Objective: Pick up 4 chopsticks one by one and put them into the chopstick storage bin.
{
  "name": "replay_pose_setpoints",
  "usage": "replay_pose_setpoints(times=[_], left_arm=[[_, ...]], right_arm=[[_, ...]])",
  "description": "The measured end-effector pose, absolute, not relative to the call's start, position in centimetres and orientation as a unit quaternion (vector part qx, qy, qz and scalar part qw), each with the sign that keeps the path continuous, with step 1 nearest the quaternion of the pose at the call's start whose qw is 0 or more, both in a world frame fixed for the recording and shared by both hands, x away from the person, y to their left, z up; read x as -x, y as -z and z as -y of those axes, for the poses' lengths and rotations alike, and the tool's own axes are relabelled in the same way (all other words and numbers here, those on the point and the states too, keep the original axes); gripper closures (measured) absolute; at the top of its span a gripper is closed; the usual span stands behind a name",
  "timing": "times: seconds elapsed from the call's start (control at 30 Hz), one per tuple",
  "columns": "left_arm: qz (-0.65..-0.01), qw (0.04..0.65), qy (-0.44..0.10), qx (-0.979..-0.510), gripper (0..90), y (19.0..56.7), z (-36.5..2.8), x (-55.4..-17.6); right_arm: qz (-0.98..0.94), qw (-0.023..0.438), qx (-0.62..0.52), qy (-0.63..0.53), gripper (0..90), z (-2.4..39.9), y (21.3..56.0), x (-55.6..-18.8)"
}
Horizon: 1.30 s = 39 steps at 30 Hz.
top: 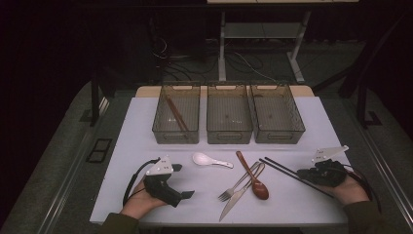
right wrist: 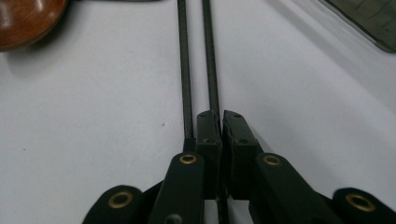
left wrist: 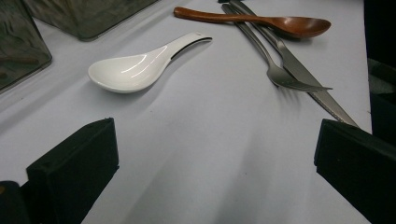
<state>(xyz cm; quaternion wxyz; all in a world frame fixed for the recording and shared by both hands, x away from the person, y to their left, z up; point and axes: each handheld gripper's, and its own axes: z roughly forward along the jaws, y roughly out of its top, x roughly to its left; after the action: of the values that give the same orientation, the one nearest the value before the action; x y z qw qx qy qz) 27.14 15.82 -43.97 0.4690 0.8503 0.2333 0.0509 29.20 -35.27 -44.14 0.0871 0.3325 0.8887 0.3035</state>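
Pair of thin black chopsticks (top: 292,174): long, straight, lying flat on white bench (top: 146,126), side by side and nearly parallel, slanting from near wooden spoon (top: 253,176) toward right edge. One stick (right wrist: 211,60) pinched between fingers (right wrist: 208,130) of right gripper (right wrist: 221,122); other stick (right wrist: 185,60) just outside them.

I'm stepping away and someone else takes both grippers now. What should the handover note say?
Right gripper: shut on one black chopstick; its twin lies beside the jaws, outside.
Left gripper: open, holding nothing, resting on the table.
Done: brown chopsticks in the left bin.
Left: white spoon, wooden spoon, fork, knife, black chopsticks. Middle bin and right bin look empty.
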Motion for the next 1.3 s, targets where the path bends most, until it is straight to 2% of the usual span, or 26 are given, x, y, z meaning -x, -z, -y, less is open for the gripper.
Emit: replay_pose_setpoints(times=[0.47, 1.3], left_arm=[[-0.232, 0.470, -0.050, -0.850, 0.0, 44.0, -15.8, -27.2], [-0.233, 0.468, -0.051, -0.851, 0.0, 44.0, -15.8, -27.2]], right_arm=[[-0.889, 0.089, -0.330, -0.306, 86.3, 35.2, 43.8, -29.8], [-0.856, 0.080, -0.333, -0.386, 86.3, 35.6, 41.6, -29.7]])
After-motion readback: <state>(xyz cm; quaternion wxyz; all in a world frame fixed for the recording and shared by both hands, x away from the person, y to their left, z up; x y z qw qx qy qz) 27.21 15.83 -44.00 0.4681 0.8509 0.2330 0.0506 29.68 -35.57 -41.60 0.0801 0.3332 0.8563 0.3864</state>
